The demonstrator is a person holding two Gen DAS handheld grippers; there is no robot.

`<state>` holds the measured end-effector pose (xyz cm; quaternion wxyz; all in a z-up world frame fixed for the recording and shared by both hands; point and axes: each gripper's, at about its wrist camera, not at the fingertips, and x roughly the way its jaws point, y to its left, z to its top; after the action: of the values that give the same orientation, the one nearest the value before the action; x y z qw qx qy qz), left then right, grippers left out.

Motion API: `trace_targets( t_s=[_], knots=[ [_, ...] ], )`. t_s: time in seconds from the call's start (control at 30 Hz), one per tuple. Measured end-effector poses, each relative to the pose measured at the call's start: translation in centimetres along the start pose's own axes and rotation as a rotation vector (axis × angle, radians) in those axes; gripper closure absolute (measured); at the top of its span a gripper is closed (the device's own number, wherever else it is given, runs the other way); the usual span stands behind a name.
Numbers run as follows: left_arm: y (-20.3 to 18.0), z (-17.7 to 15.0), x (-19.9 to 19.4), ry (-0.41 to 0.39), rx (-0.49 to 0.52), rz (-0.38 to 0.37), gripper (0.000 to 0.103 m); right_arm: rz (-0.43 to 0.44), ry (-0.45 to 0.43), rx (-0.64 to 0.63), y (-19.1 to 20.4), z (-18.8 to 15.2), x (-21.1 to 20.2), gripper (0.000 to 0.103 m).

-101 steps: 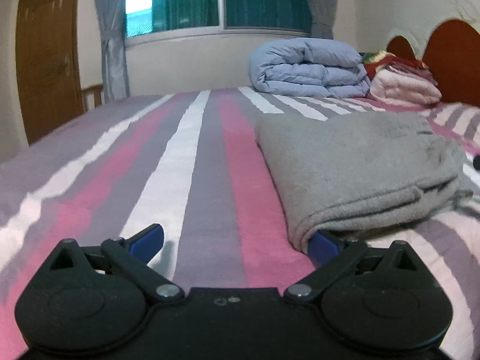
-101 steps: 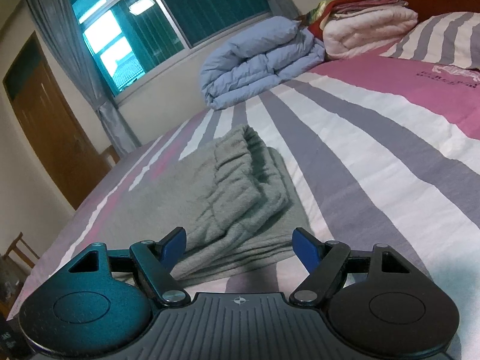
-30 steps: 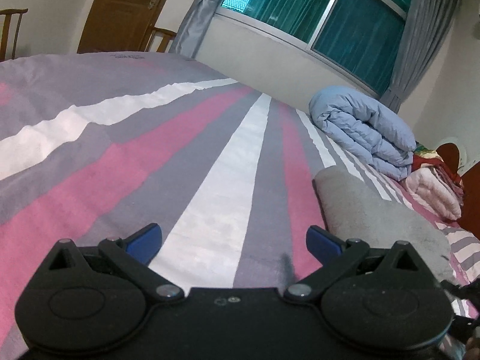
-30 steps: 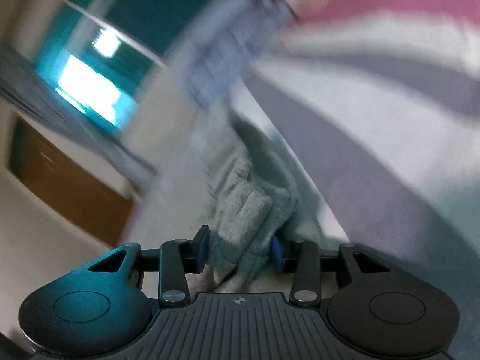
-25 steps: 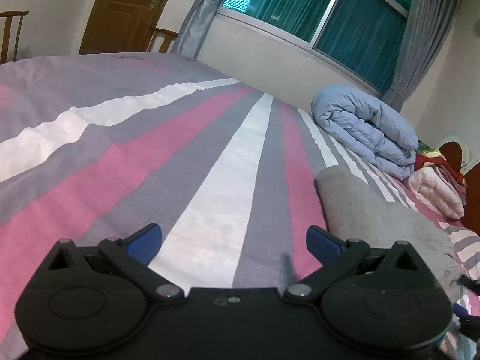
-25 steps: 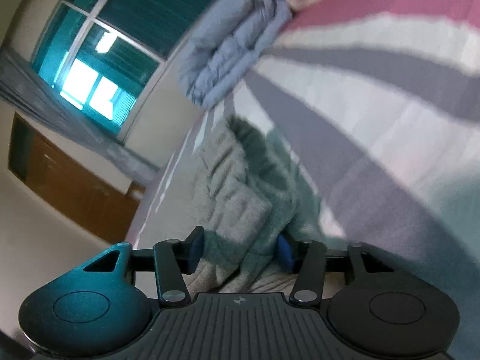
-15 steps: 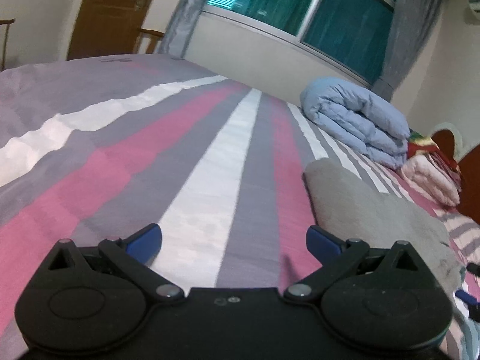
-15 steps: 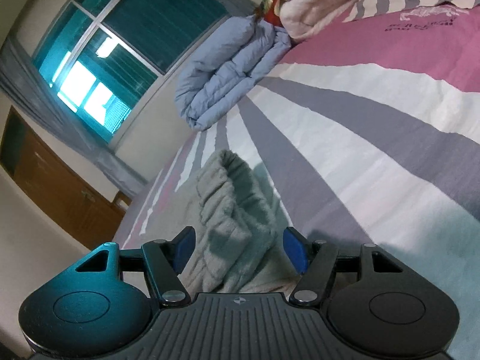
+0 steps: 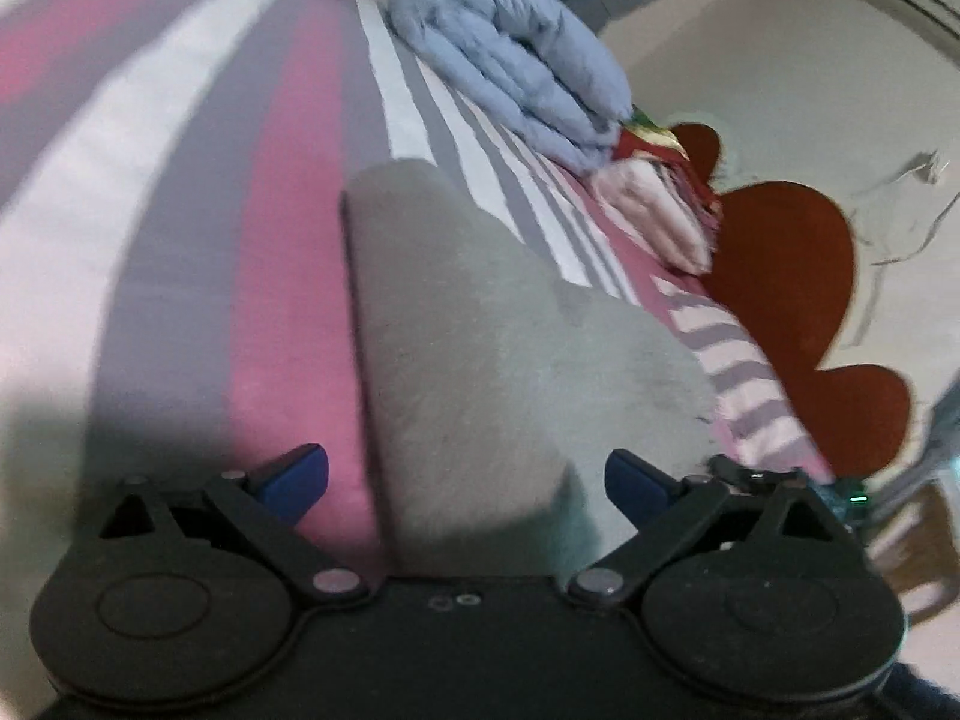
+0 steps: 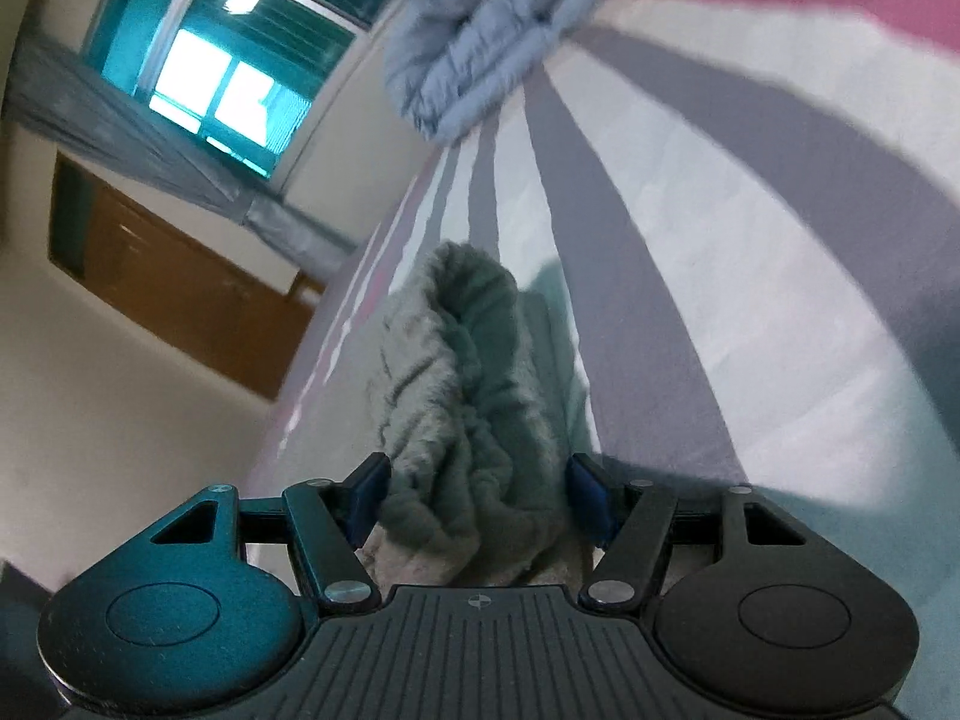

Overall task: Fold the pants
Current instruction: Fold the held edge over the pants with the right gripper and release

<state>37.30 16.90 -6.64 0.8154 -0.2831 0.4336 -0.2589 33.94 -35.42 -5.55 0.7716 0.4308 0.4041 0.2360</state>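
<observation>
The grey fleece pants (image 9: 492, 324) lie folded on the striped bed sheet (image 9: 180, 192). My left gripper (image 9: 465, 477) points down at their near folded end. Its jaws are wide and closing, with that end between the blue fingertips (image 9: 294, 474) and clear of both. In the right wrist view the bunched waistband end of the pants (image 10: 462, 396) rises between the fingers of my right gripper (image 10: 477, 495). The cloth fills the gap and brushes the pads (image 10: 369, 492), but the jaws stand apart without squeezing it. This view is blurred.
A rolled light blue duvet (image 9: 522, 72) lies at the far side of the bed, with a stack of pink and red blankets (image 9: 654, 216) beside it. A red-brown headboard (image 9: 786, 276) stands at the right. A window (image 10: 228, 72) and a wooden door (image 10: 180, 288) are on the far walls.
The left gripper has swung right and tipped down, from bare sheet to straddling the pants' end. The right gripper's jaws widened off the pinched cloth and it moved along the waistband.
</observation>
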Motion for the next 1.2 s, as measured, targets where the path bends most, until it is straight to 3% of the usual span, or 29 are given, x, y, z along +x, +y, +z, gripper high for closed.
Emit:
trace_targets(
  t_s=[0.13,0.23,0.27,0.3,0.4,0.47,0.6,0.73,0.83,0.9,0.97,1.0,1.1,1.13,1.2],
  knots=[
    [-0.2,0.8,2.2,0.071,0.014,-0.049,0.015,0.068,0.078,0.047,-1.3,1.2,1.7,0.039],
    [-0.2,0.8,3.6,0.088,0.003,-0.044,0.057,0.106,0.131,0.023,-0.9,1.7,3.1,0.039],
    [-0.1,0.8,3.8,0.083,-0.004,-0.052,0.065,0.103,0.138,-0.001,-0.6,1.8,3.4,0.040],
    [0.2,0.8,3.7,0.074,-0.014,-0.060,0.069,0.095,0.139,-0.026,-0.3,1.9,3.6,0.050],
    [0.4,1.7,2.7,0.012,-0.036,-0.115,0.086,0.116,0.128,-0.077,0.7,2.6,4.1,0.056],
    [0.2,3.1,2.0,-0.031,-0.038,-0.153,0.086,0.148,0.114,-0.123,2.1,3.8,5.0,0.058],
    [0.0,8.3,0.7,-0.106,-0.003,-0.147,0.086,0.191,0.076,-0.187,5.2,7.6,7.9,0.059],
    [1.0,13.8,0.8,-0.161,0.032,-0.125,0.086,0.222,0.073,-0.206,7.5,11.9,12.7,0.060],
    [3.5,16.6,3.1,-0.145,0.025,-0.066,0.086,0.190,0.100,-0.187,7.3,14.3,17.6,0.059],
    [5.2,16.8,5.1,-0.105,0.009,0.008,0.081,0.102,0.131,-0.188,6.1,15.0,20.6,0.059],
    [6.6,16.1,6.9,-0.064,0.012,0.105,0.049,0.009,0.177,-0.170,4.5,14.6,23.2,0.051],
    [6.9,15.6,6.9,-0.082,0.030,0.098,0.047,0.000,0.177,-0.144,3.6,14.4,23.7,0.038],
    [6.8,14.8,6.2,-0.131,0.042,0.107,0.027,0.039,0.149,-0.130,2.2,14.4,23.2,0.036],
    [6.6,14.7,5.6,-0.151,0.040,0.111,0.012,0.038,0.134,-0.128,2.3,14.4,22.5,0.036],
    [5.9,14.2,3.1,-0.234,0.057,0.113,0.006,0.068,0.051,-0.109,2.2,14.3,20.2,0.034]
  ],
)
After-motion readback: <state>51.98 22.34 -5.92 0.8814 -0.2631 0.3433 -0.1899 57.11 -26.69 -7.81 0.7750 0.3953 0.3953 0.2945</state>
